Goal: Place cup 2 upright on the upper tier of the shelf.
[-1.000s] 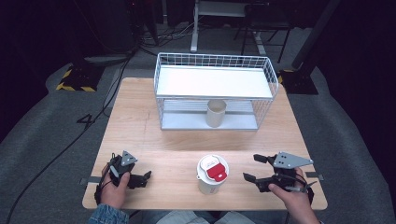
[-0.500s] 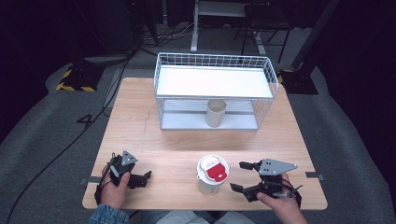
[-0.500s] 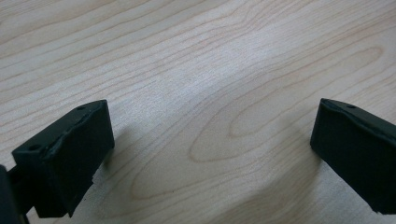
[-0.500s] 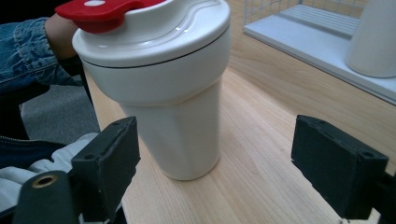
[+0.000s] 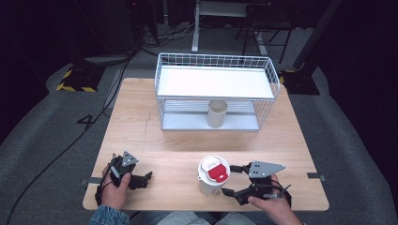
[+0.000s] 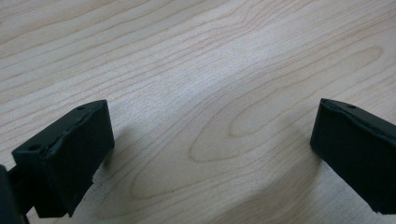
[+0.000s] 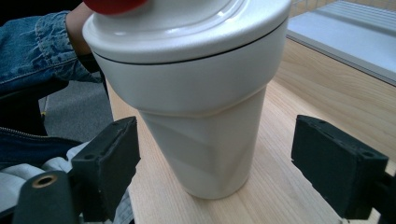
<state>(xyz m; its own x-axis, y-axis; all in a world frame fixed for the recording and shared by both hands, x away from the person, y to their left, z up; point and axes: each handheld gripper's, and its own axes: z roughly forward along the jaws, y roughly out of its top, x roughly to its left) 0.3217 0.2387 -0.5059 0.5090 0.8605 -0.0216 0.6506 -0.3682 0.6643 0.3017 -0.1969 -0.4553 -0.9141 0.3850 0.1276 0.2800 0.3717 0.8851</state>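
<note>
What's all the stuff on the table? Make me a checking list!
Surface: wooden table, bare grain.
Job's things: white cup with red-marked lid, upright near the front edge.
Clutter: wire rack at the back, a beige cup on its lower shelf.
Grippers: right gripper open, jaws either side of the white cup, not touching; left gripper open over bare wood.
Cables: one on the floor at left.
Surroundings: grey floor, dark room.
</note>
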